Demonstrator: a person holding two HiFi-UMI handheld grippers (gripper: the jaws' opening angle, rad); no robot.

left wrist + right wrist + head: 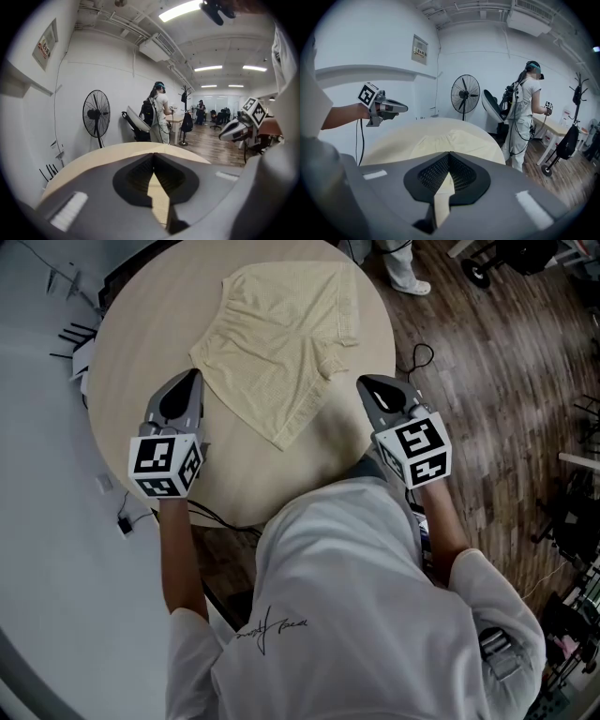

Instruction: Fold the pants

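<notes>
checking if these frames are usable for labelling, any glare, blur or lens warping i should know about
Head view: even soft light, pants and table sharp, hardly any shadow. Left gripper view: heavy fisheye, black corners, ceiling light blown out, left tool soft up close. Right gripper view: same fisheye and dark rim, shelf line bowed, fan clear.

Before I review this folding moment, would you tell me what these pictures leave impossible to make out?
- Pants, lower layers: head view, covered by the top layer of cloth.
- Table, near rim: head view, partly behind the wearer's shoulder.
- Bystander's shoe: head view, the rest of that person is cut off by the top edge.
- Wall notice: right gripper view, print too small to read.
</notes>
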